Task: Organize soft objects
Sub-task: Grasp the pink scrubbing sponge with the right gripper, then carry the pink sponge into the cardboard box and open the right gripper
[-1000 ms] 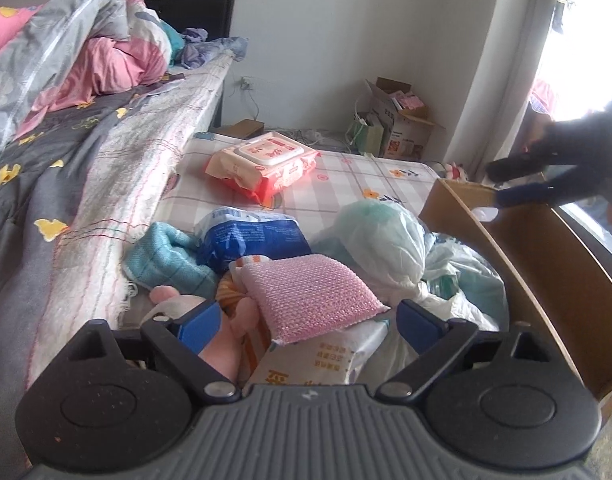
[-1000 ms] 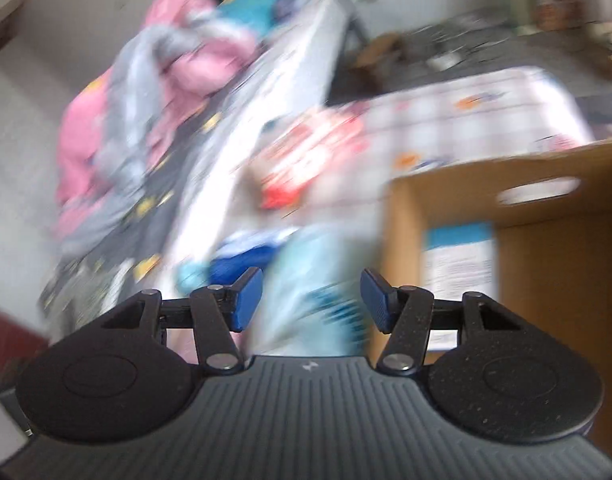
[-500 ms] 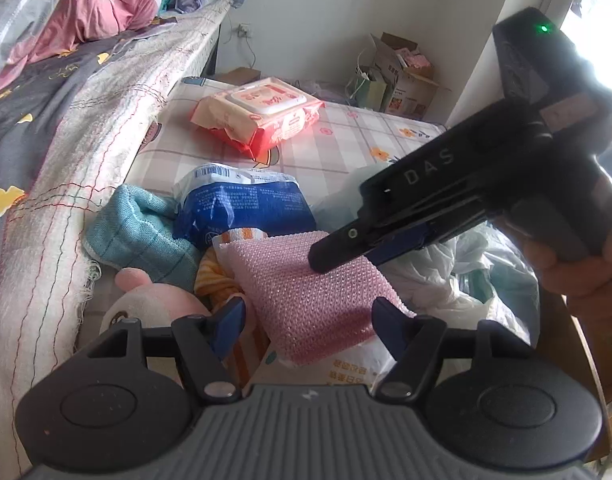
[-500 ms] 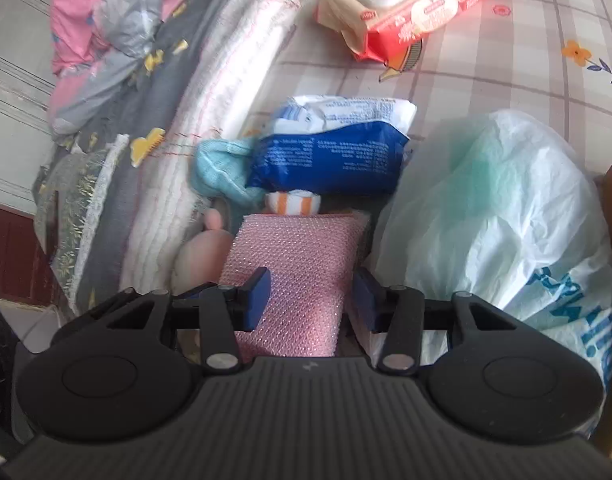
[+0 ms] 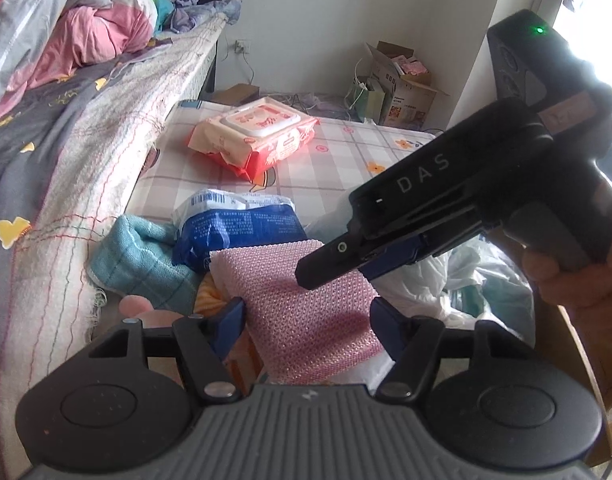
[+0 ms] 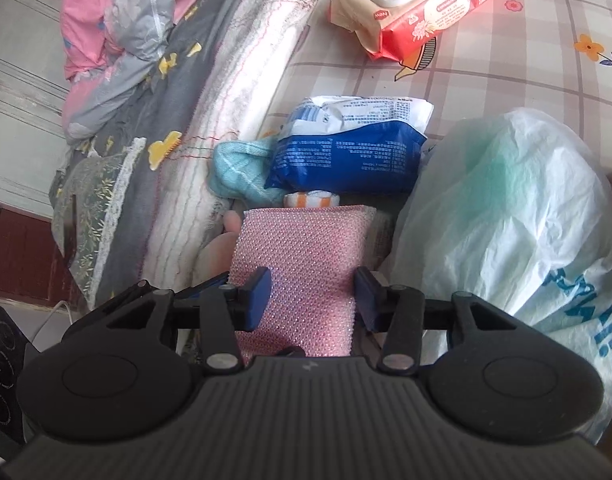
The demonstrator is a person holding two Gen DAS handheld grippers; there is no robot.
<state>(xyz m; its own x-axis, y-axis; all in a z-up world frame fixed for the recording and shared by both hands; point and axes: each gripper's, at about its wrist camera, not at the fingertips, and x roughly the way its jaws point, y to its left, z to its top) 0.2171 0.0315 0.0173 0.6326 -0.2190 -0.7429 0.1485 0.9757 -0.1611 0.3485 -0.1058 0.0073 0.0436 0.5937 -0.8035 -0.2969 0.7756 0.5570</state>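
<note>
Bed (image 5: 53, 152) w/ rumpled quilt (image 5: 65, 28) runs along the left. Checked mat (image 5: 346, 152) beside it. White bag (image 6: 502, 216) on the right of the pile. Red wipes pack (image 5: 253, 136) lies apart, farther back on the mat. Blue pack (image 6: 350, 156) touching teal cloth (image 6: 237, 168).

Pink sponge (image 5: 306, 312) lies atop the pile, near edge between both tongs. Right gripper (image 6: 312, 298): pads squeeze the sponge's sides, clenched on it. Left gripper (image 5: 308, 324): jaws have just been closing, sponge between them; contact can't tell.
</note>
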